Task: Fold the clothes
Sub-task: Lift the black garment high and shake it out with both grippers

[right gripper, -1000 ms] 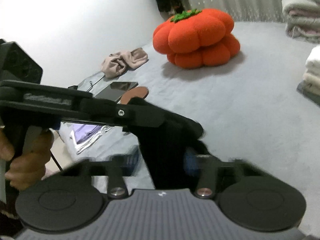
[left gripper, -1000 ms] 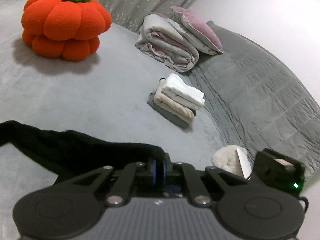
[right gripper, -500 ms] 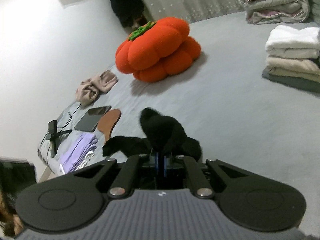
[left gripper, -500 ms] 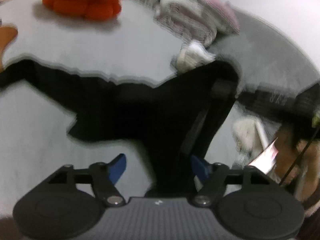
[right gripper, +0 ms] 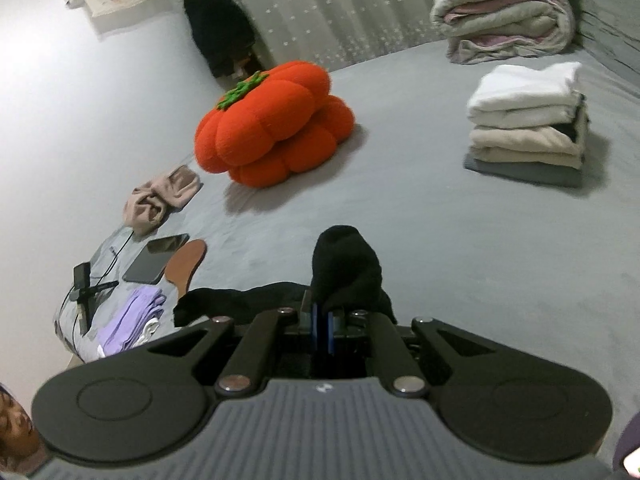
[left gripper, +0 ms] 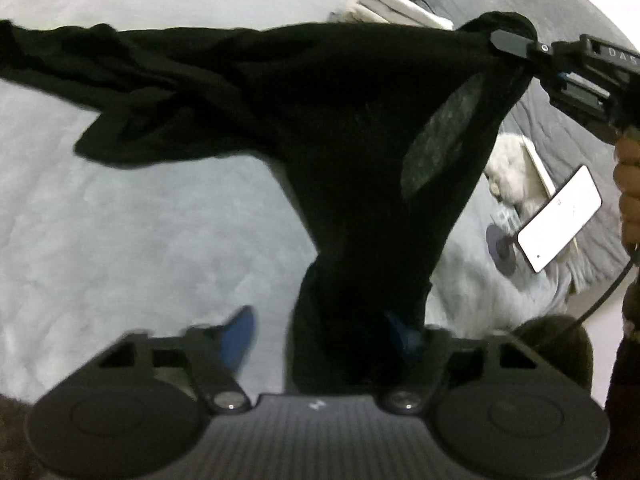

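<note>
Grey bedding (right gripper: 460, 240) spreads out wide under both my tools, soft and a little wrinkled. On it sits a big orange pumpkin pillow (right gripper: 276, 128) with a green stem. Near it, to the right in my right view, is a neat stack of folded clothes (right gripper: 528, 124) — white on top, cream below, grey at the bottom. Farther back lies a rolled-up quilt (right gripper: 504, 12). By the bed's left edge I see a crumpled beige cloth (right gripper: 160, 200), a dark tablet (right gripper: 156, 260) and some folded purple clothes (right gripper: 132, 320).

I am holding a black garment (left gripper: 340, 120) up over the bed. It hangs stretched between my two tools. One long part of it trails off to the left and droops down to the bedding.

My right gripper (right gripper: 321, 330) has its blue fingers pressed together on one corner of the black cloth, and a little bump of cloth pokes up just past them. In my left view that same tool (left gripper: 516, 46) shows at the top right, pinching the far corner of the garment.

My left gripper (left gripper: 320, 340) has its fingers (left gripper: 238, 334) spread apart. The garment hangs down between them, but it hides the right finger — so I cannot tell how it is held there.

A white phone (left gripper: 560, 218) on a stand shows at the right, beside my hand (left gripper: 628, 196).
</note>
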